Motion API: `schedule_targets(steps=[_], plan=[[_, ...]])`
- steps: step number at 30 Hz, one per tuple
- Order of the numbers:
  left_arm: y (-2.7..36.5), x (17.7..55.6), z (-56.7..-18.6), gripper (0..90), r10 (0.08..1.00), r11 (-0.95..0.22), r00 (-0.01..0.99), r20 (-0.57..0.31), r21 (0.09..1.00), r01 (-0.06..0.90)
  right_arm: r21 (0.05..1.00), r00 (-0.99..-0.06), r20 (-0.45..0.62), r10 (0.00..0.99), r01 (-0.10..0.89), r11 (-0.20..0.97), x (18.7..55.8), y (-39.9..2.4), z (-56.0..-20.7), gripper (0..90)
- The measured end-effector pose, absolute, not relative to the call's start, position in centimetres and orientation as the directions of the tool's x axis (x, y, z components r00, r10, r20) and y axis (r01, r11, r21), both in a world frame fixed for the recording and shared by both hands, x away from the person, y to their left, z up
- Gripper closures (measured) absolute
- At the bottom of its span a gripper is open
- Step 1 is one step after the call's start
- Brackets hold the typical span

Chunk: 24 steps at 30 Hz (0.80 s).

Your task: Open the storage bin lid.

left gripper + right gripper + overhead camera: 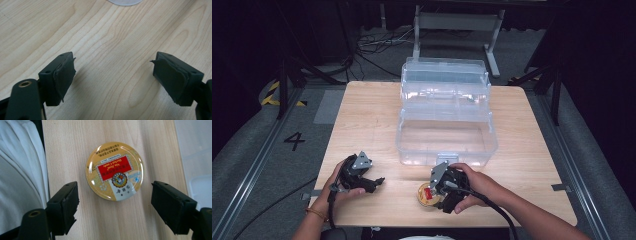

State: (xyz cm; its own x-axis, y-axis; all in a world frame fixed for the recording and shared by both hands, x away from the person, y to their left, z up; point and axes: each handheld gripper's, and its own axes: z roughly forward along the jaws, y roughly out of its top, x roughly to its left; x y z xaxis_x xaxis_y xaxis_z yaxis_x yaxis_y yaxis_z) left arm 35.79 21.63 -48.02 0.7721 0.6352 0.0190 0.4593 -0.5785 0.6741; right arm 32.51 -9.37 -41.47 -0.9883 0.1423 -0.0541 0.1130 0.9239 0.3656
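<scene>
While your right gripper (113, 205) hangs spread over the round yellow candy tin (114, 170) — lower, then pinch it; left gripper (113, 77) spread, idle.

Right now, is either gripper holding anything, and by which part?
Nothing is held. The right gripper hovers open over the round candy tin; the left gripper is open above bare table.

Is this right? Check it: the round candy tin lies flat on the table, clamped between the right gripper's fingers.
Not clamped. In the right gripper view the candy tin lies flat on the table, but the right gripper is open, its fingers clear of the tin.
</scene>
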Motion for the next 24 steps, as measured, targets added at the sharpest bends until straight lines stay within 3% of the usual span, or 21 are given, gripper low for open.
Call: schedule_targets(steps=[24], plan=[[22.0,35.8,-48.3,18.0,0.644,-0.549,0.765,-0.013,0.688,0.475,0.273,-0.989,-0.023,0.144,0.133,0.953,34.3,-6.4,-44.3,18.6]])
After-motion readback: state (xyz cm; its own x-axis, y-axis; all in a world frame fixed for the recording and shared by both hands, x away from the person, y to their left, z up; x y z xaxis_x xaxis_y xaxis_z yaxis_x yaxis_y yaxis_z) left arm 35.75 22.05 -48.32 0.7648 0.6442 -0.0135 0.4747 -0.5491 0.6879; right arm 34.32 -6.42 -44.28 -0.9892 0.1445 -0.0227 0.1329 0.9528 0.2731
